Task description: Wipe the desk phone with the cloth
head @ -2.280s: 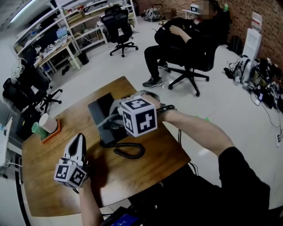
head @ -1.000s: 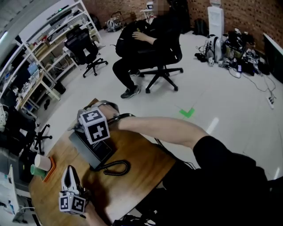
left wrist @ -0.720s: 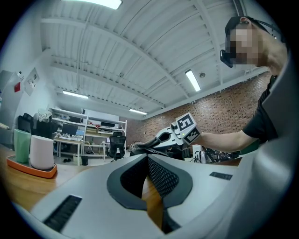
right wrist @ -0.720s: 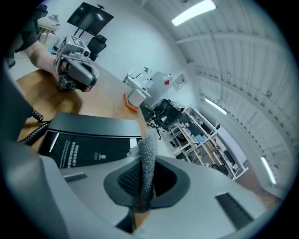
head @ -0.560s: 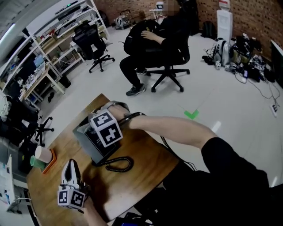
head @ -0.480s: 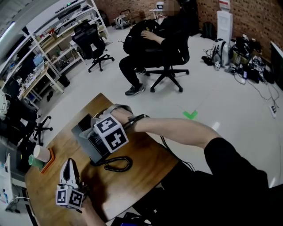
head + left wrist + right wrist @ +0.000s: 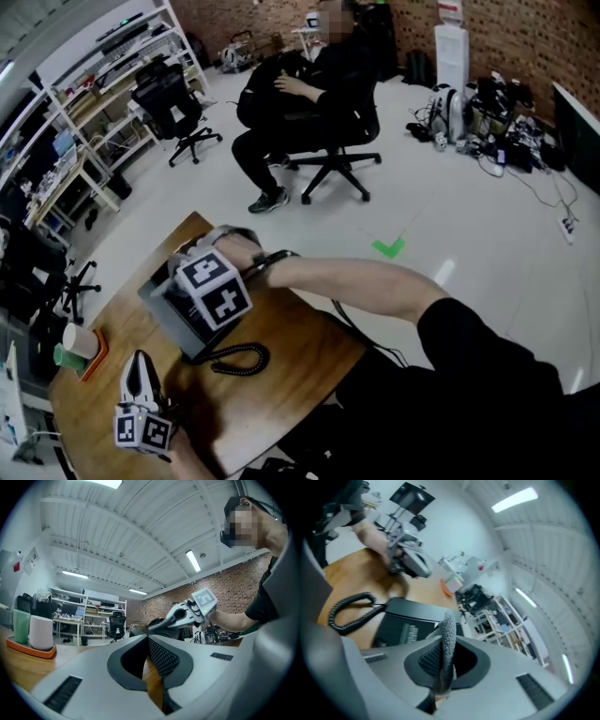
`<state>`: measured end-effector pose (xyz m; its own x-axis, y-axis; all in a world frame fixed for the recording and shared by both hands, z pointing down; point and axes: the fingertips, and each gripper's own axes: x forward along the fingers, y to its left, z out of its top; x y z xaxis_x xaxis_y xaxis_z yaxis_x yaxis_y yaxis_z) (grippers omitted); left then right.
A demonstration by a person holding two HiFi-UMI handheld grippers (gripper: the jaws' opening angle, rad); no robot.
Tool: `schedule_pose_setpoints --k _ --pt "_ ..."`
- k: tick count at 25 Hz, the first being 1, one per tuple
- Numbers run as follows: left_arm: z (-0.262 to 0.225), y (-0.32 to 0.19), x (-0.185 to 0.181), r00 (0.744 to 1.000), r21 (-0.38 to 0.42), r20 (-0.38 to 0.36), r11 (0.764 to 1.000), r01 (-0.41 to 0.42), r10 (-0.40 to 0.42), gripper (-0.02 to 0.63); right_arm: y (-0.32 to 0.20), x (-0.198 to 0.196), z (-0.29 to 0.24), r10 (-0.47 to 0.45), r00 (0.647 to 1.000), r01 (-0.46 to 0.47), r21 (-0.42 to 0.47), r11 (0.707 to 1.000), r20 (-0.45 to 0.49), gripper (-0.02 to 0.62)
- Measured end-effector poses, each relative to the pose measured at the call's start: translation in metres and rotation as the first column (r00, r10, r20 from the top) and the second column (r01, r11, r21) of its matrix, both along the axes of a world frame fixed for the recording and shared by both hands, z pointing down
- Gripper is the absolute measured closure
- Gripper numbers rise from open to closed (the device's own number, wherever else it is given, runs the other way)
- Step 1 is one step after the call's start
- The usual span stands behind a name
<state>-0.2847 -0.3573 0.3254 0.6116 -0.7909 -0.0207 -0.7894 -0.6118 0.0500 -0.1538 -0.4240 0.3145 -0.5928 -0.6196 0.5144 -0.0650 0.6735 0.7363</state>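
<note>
The black desk phone (image 7: 167, 317) sits on the wooden desk (image 7: 291, 352), its coiled cord (image 7: 236, 359) trailing toward me. My right gripper (image 7: 190, 272) hovers over the phone's top, its jaws hidden under the marker cube. In the right gripper view the jaws are shut on a grey knitted cloth (image 7: 448, 631), just above the phone (image 7: 410, 620) and beside the cord (image 7: 346, 609). My left gripper (image 7: 137, 372) rests near the desk's front left, apart from the phone. Its pads (image 7: 161, 657) meet at the tips with nothing between them.
Two cups (image 7: 73, 343) stand on an orange tray (image 7: 29, 648) at the desk's left edge. A person sits in an office chair (image 7: 328, 141) beyond the desk. Shelving and another chair (image 7: 173, 108) line the far left; cables and gear (image 7: 502, 131) lie at the far right.
My right gripper has slid back and forth over the phone with the cloth, ending slightly further left. The left gripper has stayed put on the desk. The head view has shifted.
</note>
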Motion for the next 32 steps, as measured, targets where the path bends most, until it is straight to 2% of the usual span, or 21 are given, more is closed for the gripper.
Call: schedule_pose_setpoints --k 2,4,6,9,10,11,13,14,16,18,20,23,24,26,29,32 --pt "0.000 -0.006 0.011 1.000 -0.005 -0.005 1.000 -0.025 0.025 0.614 -0.047 0.017 -0.020 0.144 0.982 -0.150 0.036 0.988 0.122 0.569" --pt "0.001 -0.004 -0.001 1.000 -0.007 0.002 1.000 -0.002 0.002 0.614 -0.077 0.005 -0.025 0.194 0.962 -0.205 0.039 0.978 0.193 0.569" --pt "0.000 0.004 -0.006 1.000 0.002 0.002 1.000 0.019 -0.019 0.614 -0.082 -0.008 -0.018 0.176 0.968 -0.187 0.045 0.981 0.177 0.569" --pt "0.001 -0.002 0.023 1.000 0.008 -0.004 1.000 -0.027 0.028 0.614 -0.083 0.022 -0.003 0.199 0.975 -0.206 0.059 0.977 0.101 0.571" --pt "0.001 -0.008 0.021 0.999 0.006 -0.003 0.999 -0.033 0.033 0.614 -0.086 0.025 0.001 0.206 0.974 -0.212 0.058 0.976 0.090 0.571" --pt "0.001 -0.011 0.009 1.000 0.001 0.001 1.000 -0.016 0.016 0.614 -0.085 0.015 0.004 0.188 0.979 -0.193 0.054 0.980 0.081 0.571" --pt "0.003 -0.003 -0.021 0.999 -0.003 0.011 0.999 0.037 -0.037 0.614 -0.061 -0.020 0.015 0.085 0.996 -0.086 0.050 0.995 0.034 0.571" --pt "0.003 0.000 -0.019 0.999 -0.002 0.012 0.999 0.032 -0.032 0.614 -0.042 -0.021 0.021 0.046 0.999 -0.046 0.050 0.998 -0.004 0.571" --pt "0.002 -0.003 0.004 1.000 0.000 0.006 1.000 -0.014 0.014 0.614 -0.007 0.005 0.035 0.021 0.997 -0.018 0.040 0.999 -0.078 0.571" --pt "0.002 -0.003 0.006 1.000 0.000 0.003 1.000 -0.014 0.014 0.614 0.026 0.013 0.050 -0.033 0.990 0.034 0.005 0.999 -0.137 0.571" --pt "0.001 -0.002 0.001 1.000 0.001 0.004 1.000 -0.001 0.001 0.614 0.058 0.010 0.064 -0.129 0.973 0.118 -0.069 0.991 -0.193 0.570" --pt "0.002 -0.003 0.001 1.000 -0.005 0.004 1.000 -0.002 0.002 0.614 0.098 0.016 0.078 -0.267 0.931 0.217 -0.210 0.953 -0.247 0.571" --pt "0.002 -0.002 0.001 1.000 -0.007 0.005 1.000 -0.004 0.004 0.614 0.101 0.017 0.077 -0.285 0.928 0.230 -0.230 0.946 -0.240 0.569" --pt "0.003 -0.002 0.000 1.000 -0.009 0.008 1.000 -0.003 0.003 0.614 0.086 0.014 0.060 -0.252 0.953 0.215 -0.211 0.953 -0.168 0.569" --pt "0.002 -0.002 -0.002 1.000 -0.010 0.007 1.000 -0.003 0.003 0.614 0.026 0.006 0.016 -0.086 0.996 0.087 -0.105 0.991 0.016 0.569" --pt "0.004 -0.003 -0.003 1.000 -0.013 0.003 1.000 -0.001 0.002 0.614 -0.035 0.001 -0.010 0.062 0.988 -0.059 -0.026 0.998 0.141 0.569"
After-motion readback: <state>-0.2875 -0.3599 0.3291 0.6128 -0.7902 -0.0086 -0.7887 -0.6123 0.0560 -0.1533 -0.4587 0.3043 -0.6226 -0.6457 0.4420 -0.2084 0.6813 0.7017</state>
